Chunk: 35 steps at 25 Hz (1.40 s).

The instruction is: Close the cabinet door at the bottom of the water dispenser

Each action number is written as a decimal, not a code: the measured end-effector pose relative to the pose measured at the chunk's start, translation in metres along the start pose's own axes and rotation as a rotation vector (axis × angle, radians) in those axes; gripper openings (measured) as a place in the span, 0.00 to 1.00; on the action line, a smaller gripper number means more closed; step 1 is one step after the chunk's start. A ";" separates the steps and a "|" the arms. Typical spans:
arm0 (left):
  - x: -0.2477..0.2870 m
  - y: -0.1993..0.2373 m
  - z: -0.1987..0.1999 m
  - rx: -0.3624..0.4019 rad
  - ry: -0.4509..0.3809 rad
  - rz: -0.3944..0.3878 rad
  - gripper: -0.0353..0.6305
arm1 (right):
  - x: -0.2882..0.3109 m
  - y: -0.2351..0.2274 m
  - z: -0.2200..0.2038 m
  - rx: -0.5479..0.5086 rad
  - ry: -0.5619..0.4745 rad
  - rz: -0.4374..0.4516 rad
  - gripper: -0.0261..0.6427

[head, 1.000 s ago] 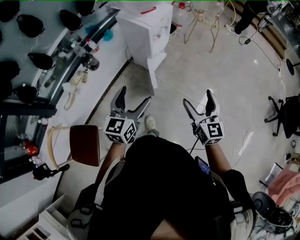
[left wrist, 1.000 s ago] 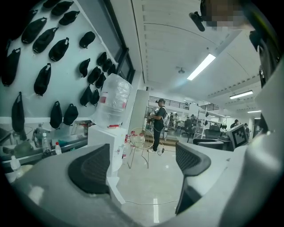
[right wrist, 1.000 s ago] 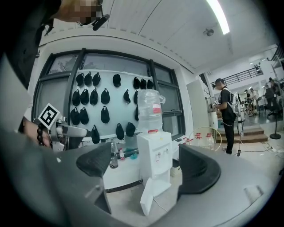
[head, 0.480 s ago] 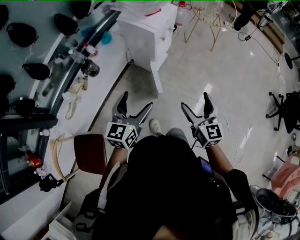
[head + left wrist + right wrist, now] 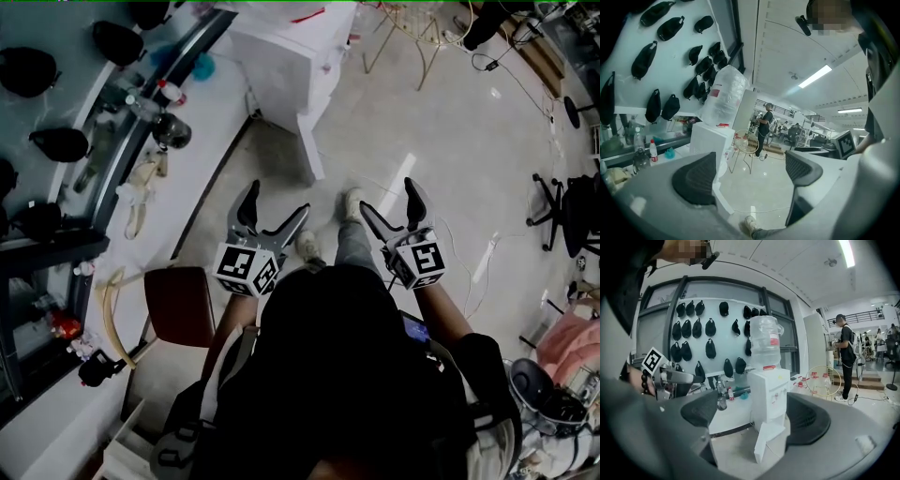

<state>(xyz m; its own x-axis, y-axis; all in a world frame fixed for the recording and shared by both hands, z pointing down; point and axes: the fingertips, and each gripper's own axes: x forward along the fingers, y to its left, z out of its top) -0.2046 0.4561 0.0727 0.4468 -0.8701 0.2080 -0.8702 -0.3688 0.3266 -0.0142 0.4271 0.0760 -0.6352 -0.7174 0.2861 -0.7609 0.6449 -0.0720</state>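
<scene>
**Both grippers empty, the little door open**

The person holds the left gripper (image 5: 277, 199) and the right gripper (image 5: 386, 195) out in front, side by side. The left jaws are wide apart, with nothing between them. The right jaws are wide apart too, and hold nothing.

Just under the grippers are the person's shoes (image 5: 302, 246) on the pale floor (image 5: 422, 112). A chair (image 5: 173, 305) with a brown seat stands to the left, next to a white counter (image 5: 216, 94).

Farther ahead stands the white water dispenser (image 5: 768, 390), at the end of the counter. A big clear bottle (image 5: 765, 341) sits on top of it. At its bottom, the cabinet door (image 5: 768, 439) hangs open and sticks out over the floor. Both grippers are well apart from it.

Behind the counter, black caps (image 5: 693, 333) hang in rows on the wall.
</scene>
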 end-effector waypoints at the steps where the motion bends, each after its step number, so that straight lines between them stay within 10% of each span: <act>1: 0.000 0.003 -0.002 -0.007 0.004 0.006 0.74 | 0.005 0.001 -0.001 0.000 0.004 0.010 0.72; 13: 0.018 0.038 -0.029 -0.035 0.055 0.068 0.74 | 0.098 -0.001 -0.065 0.003 0.096 0.116 0.72; 35: 0.078 0.086 -0.219 -0.227 0.249 0.120 0.74 | 0.245 -0.013 -0.365 -0.003 0.483 0.205 0.70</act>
<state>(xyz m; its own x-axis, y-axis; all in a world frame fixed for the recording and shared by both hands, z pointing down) -0.1992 0.4278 0.3189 0.4058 -0.7861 0.4663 -0.8637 -0.1629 0.4770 -0.1114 0.3395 0.4958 -0.6367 -0.3733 0.6748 -0.6265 0.7606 -0.1703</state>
